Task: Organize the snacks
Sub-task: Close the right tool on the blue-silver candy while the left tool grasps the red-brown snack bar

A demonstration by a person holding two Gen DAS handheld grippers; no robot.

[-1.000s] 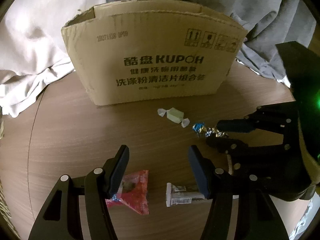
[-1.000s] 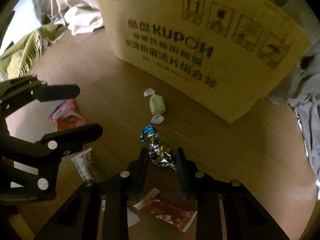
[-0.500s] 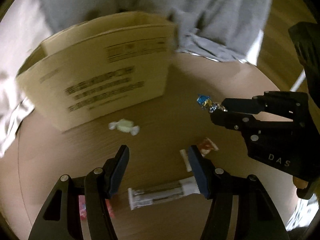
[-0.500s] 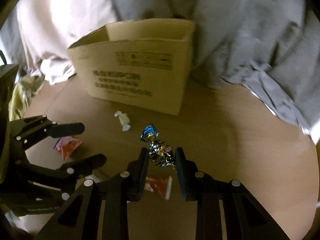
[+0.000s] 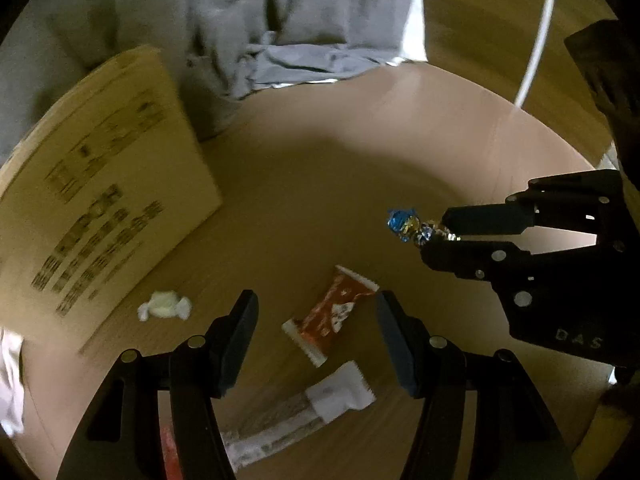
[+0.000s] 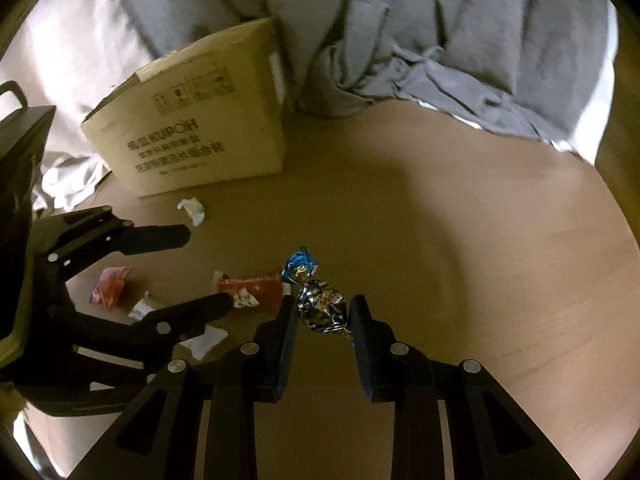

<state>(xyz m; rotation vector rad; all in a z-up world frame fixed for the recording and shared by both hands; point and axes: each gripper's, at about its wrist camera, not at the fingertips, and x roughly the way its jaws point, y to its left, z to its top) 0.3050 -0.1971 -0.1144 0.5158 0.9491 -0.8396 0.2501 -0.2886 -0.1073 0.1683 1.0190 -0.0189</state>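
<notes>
From the left wrist view the open-jawed left gripper (image 5: 316, 328) hangs over the round wooden table (image 5: 320, 184) with nothing between its fingers; below it lies an orange-and-white snack packet (image 5: 330, 316), and nearer the camera a long white-ended snack bar wrapper (image 5: 304, 412); a thin white cable (image 5: 536, 36) curves along the far edge, seen only here. The right wrist view alone shows a small pink-red sachet (image 6: 109, 286) lying on the table beside the left gripper's fingers. The right gripper (image 6: 323, 314) is held above the table, its jaws closed to a narrow gap on a blue-and-gold foil-wrapped candy (image 6: 316, 300) whose blue twisted end sticks out past the fingertips; the candy is off the table. A brown printed cardboard box (image 6: 200, 128) stands at the far left against crumpled grey cloth (image 6: 420, 40); its inside is hidden from both views. A pale green candy in a white twist wrapper (image 5: 164, 306) lies just in front of the box.
</notes>
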